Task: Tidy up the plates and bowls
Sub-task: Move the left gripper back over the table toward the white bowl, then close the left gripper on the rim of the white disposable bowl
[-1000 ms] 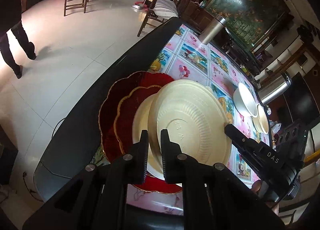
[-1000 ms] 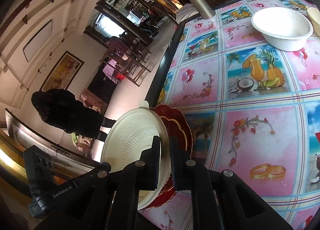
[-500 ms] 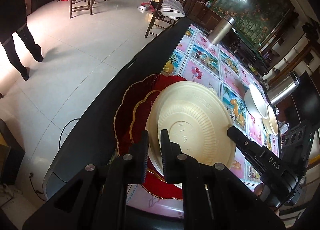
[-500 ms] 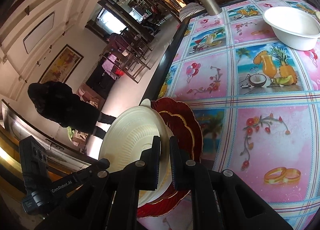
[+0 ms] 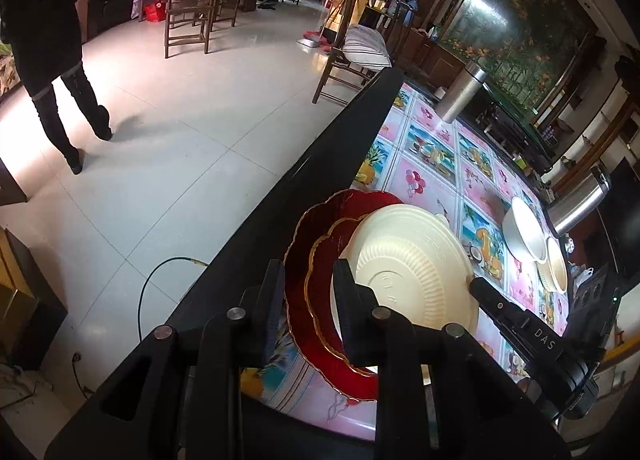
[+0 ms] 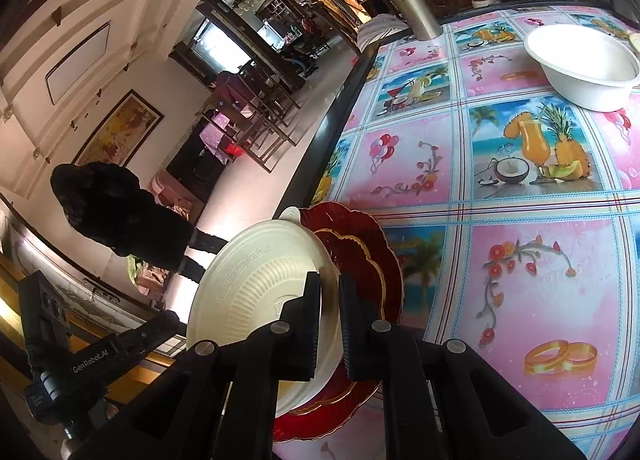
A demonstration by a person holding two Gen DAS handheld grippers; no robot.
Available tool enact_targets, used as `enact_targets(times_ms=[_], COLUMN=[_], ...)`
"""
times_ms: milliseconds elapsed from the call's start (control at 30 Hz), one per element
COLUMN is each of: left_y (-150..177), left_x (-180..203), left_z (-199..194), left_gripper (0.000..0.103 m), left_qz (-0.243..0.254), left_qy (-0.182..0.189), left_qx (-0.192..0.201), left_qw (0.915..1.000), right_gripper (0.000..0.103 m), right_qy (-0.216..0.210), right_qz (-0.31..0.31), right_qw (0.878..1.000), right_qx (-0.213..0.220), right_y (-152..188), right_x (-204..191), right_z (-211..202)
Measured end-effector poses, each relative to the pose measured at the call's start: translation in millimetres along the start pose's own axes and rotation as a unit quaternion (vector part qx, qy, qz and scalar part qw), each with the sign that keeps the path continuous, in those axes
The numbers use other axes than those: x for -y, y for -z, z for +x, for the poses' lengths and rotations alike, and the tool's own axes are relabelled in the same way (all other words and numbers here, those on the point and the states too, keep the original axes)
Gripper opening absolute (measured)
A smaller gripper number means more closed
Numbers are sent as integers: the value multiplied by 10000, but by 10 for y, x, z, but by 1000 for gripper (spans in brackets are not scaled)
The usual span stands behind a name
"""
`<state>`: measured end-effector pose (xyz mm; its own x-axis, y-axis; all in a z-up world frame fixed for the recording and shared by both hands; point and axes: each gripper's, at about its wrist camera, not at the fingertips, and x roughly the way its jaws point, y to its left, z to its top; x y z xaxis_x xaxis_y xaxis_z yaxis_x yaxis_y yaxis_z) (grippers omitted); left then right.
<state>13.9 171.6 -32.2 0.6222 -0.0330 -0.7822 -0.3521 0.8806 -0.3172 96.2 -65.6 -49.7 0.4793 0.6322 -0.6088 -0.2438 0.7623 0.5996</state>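
An upturned cream plate (image 5: 412,260) leans tilted over a small gold-rimmed red plate (image 5: 324,272), which rests on a large red plate (image 5: 320,216) at the table's near corner. My right gripper (image 6: 329,292) is shut on the rim of the cream plate (image 6: 256,280); its tip also shows in the left wrist view (image 5: 476,284). My left gripper (image 5: 310,288) has its jaws opening. The red plates' edges show in the gap, and the pads press on nothing.
A white bowl (image 6: 584,64) and a cream bowl (image 5: 558,264) sit further along the patterned tablecloth (image 6: 520,260). Steel flasks (image 5: 460,96) (image 5: 580,200) stand at the far side. The black table edge (image 5: 320,180) borders the floor, where a person (image 5: 48,40) walks.
My left gripper has let go of the cream plate's rim, spread its jaws and drawn back a little. The right gripper keeps its grip and has hardly moved.
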Motion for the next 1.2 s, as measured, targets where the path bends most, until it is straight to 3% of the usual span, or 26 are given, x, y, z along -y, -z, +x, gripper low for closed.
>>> enact_targets(times_ms=[167,300,367,433,467,767,1033,1133,1200], left_y=[0,27,54,95,115,233,303,254,171], left_x=[95,407,613,842,954,1981,2915,3111,3156], left_z=[-154,-246,-255,-232,-210,273,667,886,1059], left_gripper=[23,23,28,47,49,50,50,50,50], left_qz=[71,390,593,811,920,1437,1851,1772,1618], left_qy=[50,243,363,449,483,903,1264,1278,1200], left_qx=[190,334,346,338,324,-392,-843,-965,-1010], left_qw=[9998,9984,9970,9951,9941,9847,9709,9711,9743], right_gripper=[14,14,17,22,23,24,24,24,26], right_qy=[-185,-53,15,105,142,641,1166,1204,1112], right_qz=[202,203,229,311,362,930,1648,1876,1900], right_qw=[9996,9993,9987,9976,9971,9864,9613,9538,9564], right_qx=[58,321,462,605,662,1192,1875,2016,1922], right_y=[-45,-118,-170,-238,-250,-591,-1001,-1157,-1262], right_x=[71,183,285,434,509,1527,2595,2871,2928], right_z=[-99,-307,-444,-594,-665,-1352,-2127,-2331,-2335])
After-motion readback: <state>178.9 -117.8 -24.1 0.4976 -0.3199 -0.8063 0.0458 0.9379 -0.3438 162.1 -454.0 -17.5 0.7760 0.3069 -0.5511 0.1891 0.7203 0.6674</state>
